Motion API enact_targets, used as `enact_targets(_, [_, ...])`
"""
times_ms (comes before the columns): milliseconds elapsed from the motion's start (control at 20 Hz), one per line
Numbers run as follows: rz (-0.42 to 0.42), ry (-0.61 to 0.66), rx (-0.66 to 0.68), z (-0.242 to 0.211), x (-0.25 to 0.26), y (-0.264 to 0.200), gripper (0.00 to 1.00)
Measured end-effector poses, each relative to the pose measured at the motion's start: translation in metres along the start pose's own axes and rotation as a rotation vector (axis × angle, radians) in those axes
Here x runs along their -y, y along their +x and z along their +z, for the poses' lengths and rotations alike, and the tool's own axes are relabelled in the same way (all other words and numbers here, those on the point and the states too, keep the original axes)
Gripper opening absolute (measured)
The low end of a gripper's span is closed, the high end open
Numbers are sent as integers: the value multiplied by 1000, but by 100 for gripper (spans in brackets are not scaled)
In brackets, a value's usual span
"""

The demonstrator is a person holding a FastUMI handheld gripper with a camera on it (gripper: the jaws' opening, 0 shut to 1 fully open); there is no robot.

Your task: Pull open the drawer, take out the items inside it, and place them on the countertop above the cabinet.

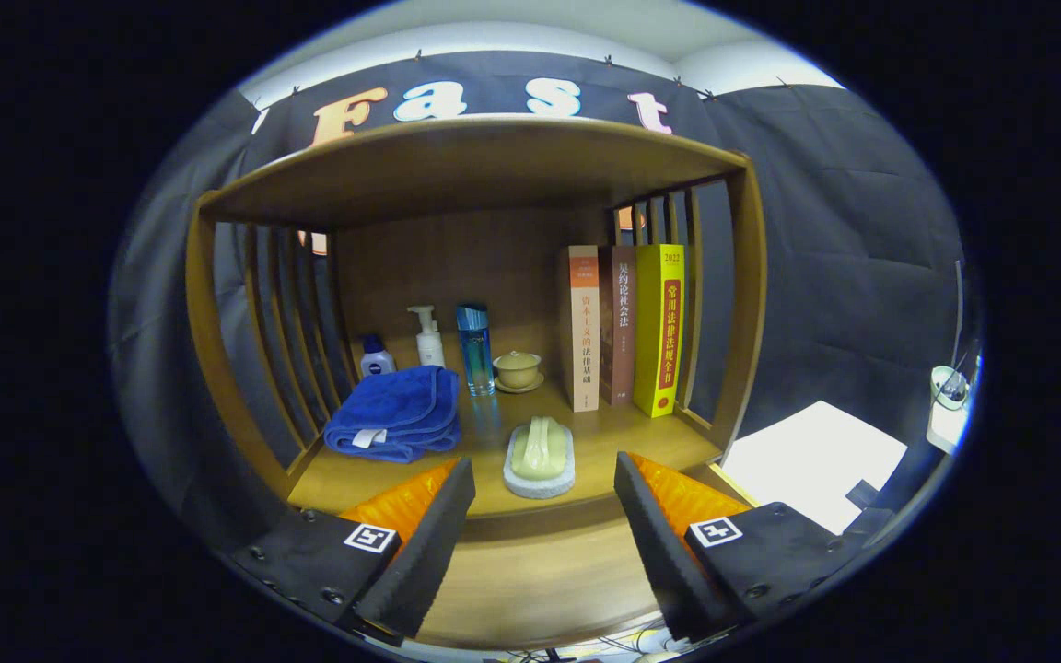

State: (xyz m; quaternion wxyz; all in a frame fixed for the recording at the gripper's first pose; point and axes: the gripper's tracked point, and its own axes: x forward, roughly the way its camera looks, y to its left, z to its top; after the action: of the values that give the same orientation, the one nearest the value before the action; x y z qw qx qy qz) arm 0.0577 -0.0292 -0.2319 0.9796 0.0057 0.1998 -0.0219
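- Black cloth booth wall behind; I'm looking into a wooden cabinet (752,304) with slatted sides and a top shelf over an open countertop (623,437).
- Gripper (544,474) released, fingers spread wide, nothing between them. It hangs in front of the countertop's front edge.
- Just ahead of the fingers, centred between them: a pale green soap bar (540,447) lying in a grey dish (540,481) on the countertop.
- Beyond the left finger: folded blue towel (397,412), touching the left slats or close to it.
- Behind the towel, along the back: small blue-capped bottle (376,357), white pump bottle (428,339), tall blue bottle (475,348), then a lidded tea cup on a saucer (518,370).
- Right side: three books (627,327) upright, against the right slats.
- Drawer: I can't make one out; only a plain wooden panel (530,571) shows below the countertop between the fingers.
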Motion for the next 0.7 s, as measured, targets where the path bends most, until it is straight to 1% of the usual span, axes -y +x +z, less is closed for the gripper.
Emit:
enact_targets(350, [4,-34,91,-20,7,-69,98])
enact_targets(450, [-1,-30,106,-34,11,-89,100])
enact_targets(700, [9,8,133,-71,10,-118,100])
